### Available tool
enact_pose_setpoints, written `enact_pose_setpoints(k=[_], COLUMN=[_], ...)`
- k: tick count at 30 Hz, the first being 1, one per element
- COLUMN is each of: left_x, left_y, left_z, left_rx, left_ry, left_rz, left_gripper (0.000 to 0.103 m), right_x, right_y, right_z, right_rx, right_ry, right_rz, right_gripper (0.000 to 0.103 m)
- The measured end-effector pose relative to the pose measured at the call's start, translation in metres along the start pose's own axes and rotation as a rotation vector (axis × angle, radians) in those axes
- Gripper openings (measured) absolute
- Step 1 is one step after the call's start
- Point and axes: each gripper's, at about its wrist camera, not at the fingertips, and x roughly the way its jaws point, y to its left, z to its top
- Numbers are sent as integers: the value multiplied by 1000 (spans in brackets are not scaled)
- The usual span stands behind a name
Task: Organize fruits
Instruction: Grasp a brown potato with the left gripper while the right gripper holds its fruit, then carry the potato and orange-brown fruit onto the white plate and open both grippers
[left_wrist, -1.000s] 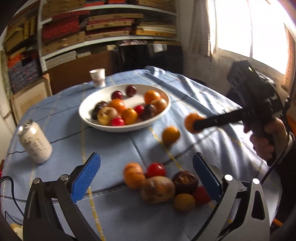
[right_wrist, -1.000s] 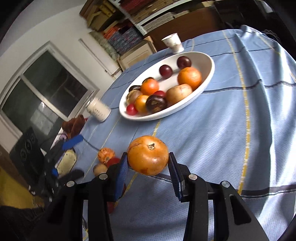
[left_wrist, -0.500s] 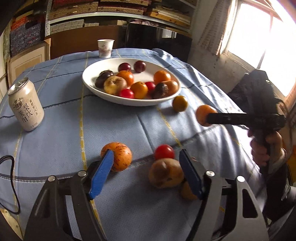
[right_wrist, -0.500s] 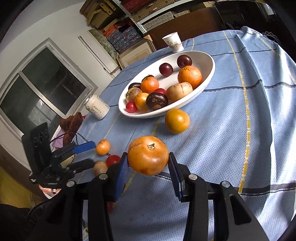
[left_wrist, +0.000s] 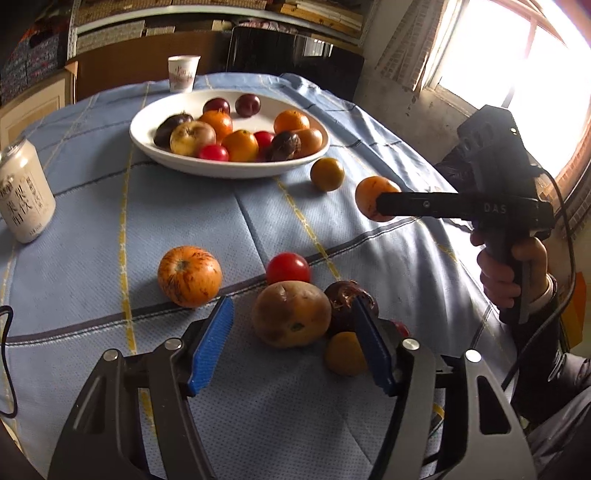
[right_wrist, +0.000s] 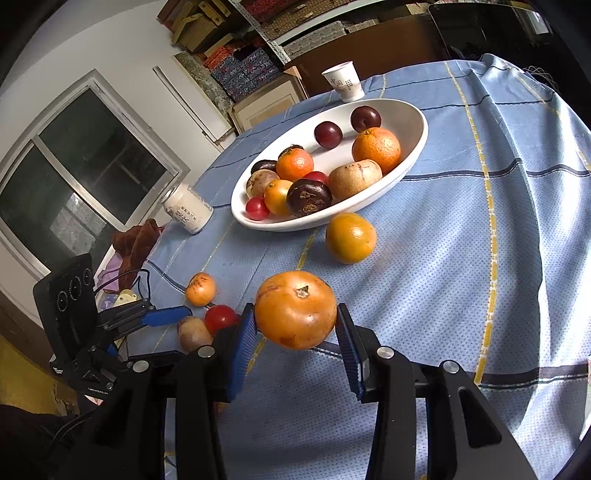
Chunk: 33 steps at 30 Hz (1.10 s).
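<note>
Your right gripper (right_wrist: 295, 325) is pinching a round orange fruit (right_wrist: 295, 310) between its blue fingers (right_wrist: 242, 343), up in the air over the bench (right_wrist: 480, 221). Your left gripper (left_wrist: 291, 347) has just been closing its fingers. They sit on both sides of a brown fruit (left_wrist: 291, 319) on the blue cloth, but they do not press it; there is a gap on the left side. Just beside the brown fruit are a dark fruit (left_wrist: 345, 301), a small red fruit (left_wrist: 288, 267) and a little yellow fruit (left_wrist: 343, 354). A striped orange fruit (left_wrist: 189, 276) sits a bit to the left. The white bowl (left_wrist: 229, 168) farther back is full of fruit. One yellow-orange fruit (left_wrist: 327, 174) lies just beside the bowl.
</note>
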Motion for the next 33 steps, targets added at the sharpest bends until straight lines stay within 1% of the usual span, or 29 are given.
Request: enact_pose_setpoints(k=[5, 8, 11, 13, 21, 23, 25, 27, 28, 30, 33], left_x=[11, 14, 15, 13, 12, 10, 4, -5, -10, -18, -29], left_y=[4, 5, 6, 7, 8, 8, 7, 5, 6, 7, 9], left_z=[1, 1, 1, 1, 1, 1, 1, 4, 6, 14, 36], left_rx=[-49, -71, -80, -85, -91, -89, -78, -59, -54, -48, -25], left_ry=[48, 54, 52, 47, 41, 32, 7, -35, -51, -71, -105], left_rz=[-31, -51, -54, -50, -54, -49, -27, 10, 16, 15, 31], left_gripper=[56, 53, 52, 44, 44, 44, 44, 44, 44, 44, 44], right_x=[1, 1, 2, 2, 3, 4, 4, 2, 1, -3, -5], right_y=[2, 3, 3, 3, 3, 3, 3, 4, 5, 6, 9], right_z=[-1, -1, -2, -2, -2, -2, -2, -1, 0, 3, 12], right_rx=[-10, -13, -16, -16, -18, -17, -19, -29, -39, -46, -39], right_ry=[5, 6, 8, 10, 14, 15, 9, -9, -25, -60, -109], right_rz=[-10, -10, -12, -17, -21, -21, -20, -23, -29, -17, 9], right_gripper=[44, 44, 44, 44, 44, 44, 44, 44, 44, 44, 44])
